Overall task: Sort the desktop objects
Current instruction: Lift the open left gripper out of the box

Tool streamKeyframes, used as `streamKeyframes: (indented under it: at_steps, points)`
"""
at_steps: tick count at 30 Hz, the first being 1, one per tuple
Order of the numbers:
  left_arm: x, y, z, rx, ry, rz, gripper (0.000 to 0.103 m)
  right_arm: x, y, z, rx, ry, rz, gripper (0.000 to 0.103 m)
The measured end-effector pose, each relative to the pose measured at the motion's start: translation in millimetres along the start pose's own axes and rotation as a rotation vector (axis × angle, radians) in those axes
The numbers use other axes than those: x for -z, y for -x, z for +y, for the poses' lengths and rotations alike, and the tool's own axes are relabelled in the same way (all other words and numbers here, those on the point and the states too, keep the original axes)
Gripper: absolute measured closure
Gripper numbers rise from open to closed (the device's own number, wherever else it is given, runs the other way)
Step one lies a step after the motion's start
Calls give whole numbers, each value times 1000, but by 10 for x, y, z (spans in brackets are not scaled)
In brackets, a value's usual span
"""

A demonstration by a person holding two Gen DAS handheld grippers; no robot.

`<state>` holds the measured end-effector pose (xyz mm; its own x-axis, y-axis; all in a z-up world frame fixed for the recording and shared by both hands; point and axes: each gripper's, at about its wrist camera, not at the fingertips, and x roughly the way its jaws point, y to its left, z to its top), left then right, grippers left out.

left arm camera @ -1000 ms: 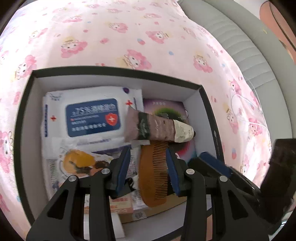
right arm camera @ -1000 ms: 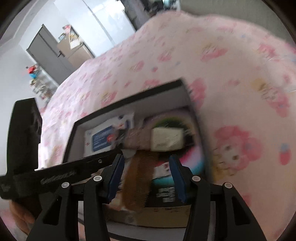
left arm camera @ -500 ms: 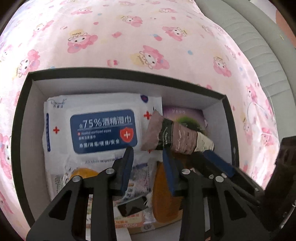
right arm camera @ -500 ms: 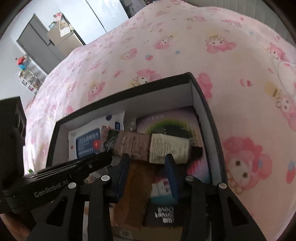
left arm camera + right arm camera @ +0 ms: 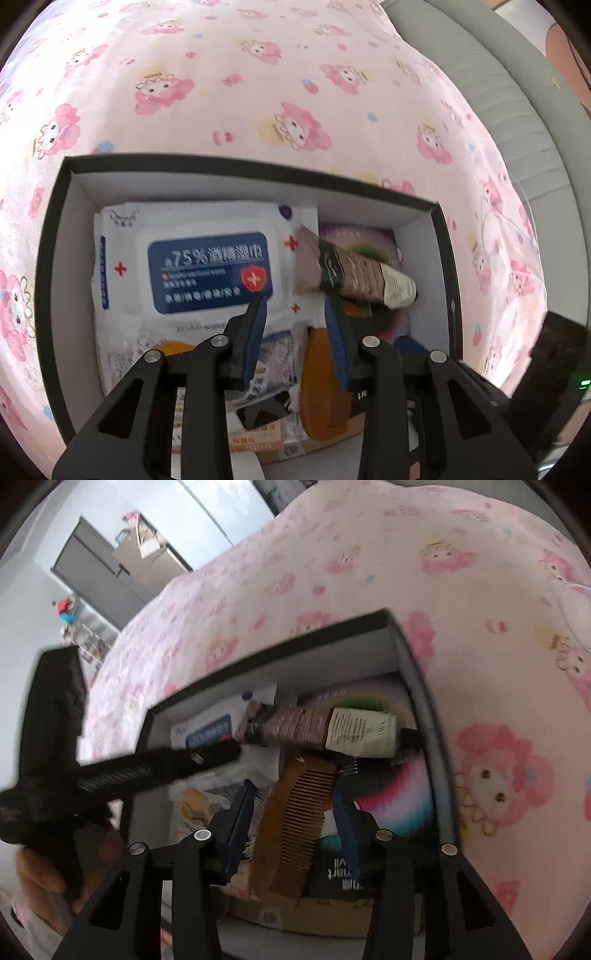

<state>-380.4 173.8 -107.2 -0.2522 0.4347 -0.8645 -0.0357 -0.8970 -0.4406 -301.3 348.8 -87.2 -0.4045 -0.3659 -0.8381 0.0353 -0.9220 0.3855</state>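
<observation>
Pink cartoon bedsheet (image 5: 295, 92) surrounds the black box (image 5: 55, 236), above which the left gripper (image 5: 295, 306) and right gripper (image 5: 291, 797) both gape empty, the wooden comb (image 5: 295, 819) inside it.

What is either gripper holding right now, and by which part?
Nothing is held. The left gripper and right gripper are both open over the box; the wooden comb lies loose between the right fingers.
</observation>
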Motion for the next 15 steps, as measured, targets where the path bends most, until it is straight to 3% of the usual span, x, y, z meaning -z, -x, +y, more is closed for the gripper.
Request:
streamKeyframes:
  at_steps: [5,15]
  points:
    - [26,-41,19,-6,8,0,71,-101,-283,-57,35,-21,50,64]
    - [75,-75,12,-7,33,-17,71,-143,-187,-72,53,-27,-36,65]
